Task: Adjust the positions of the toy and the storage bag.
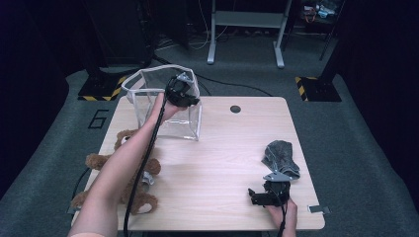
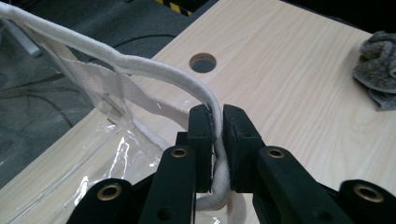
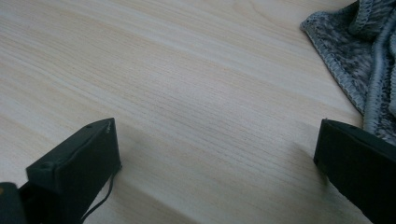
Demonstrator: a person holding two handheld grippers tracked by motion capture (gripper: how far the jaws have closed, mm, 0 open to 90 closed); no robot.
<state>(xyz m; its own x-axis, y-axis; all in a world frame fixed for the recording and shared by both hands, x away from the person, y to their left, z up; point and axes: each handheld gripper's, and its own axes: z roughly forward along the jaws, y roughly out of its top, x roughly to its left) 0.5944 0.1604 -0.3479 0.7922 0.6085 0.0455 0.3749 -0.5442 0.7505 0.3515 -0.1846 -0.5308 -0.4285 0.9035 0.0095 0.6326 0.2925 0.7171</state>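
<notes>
Keep the left tongs point(image 2: 217, 126) pinched firm on the white rim of the clear bag point(image 1: 148, 101) standing at the far left of the surface point(image 1: 222, 163), holding its mouth wide, with the right tongs point(image 3: 215, 154) spread, empty beside the grey cloth point(image 1: 280, 157).

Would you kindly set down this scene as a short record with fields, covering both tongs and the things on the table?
surface: light wooden table with a round hole
left tongs: shut on the white rim of the clear bag
clear bag: standing at the table's far left, mouth open
right tongs: open, nothing between the jaws, low over the table's near right
grey cloth: crumpled, just beyond the right tongs
teddy bear: lying at the near left edge, partly under the left forearm
</notes>
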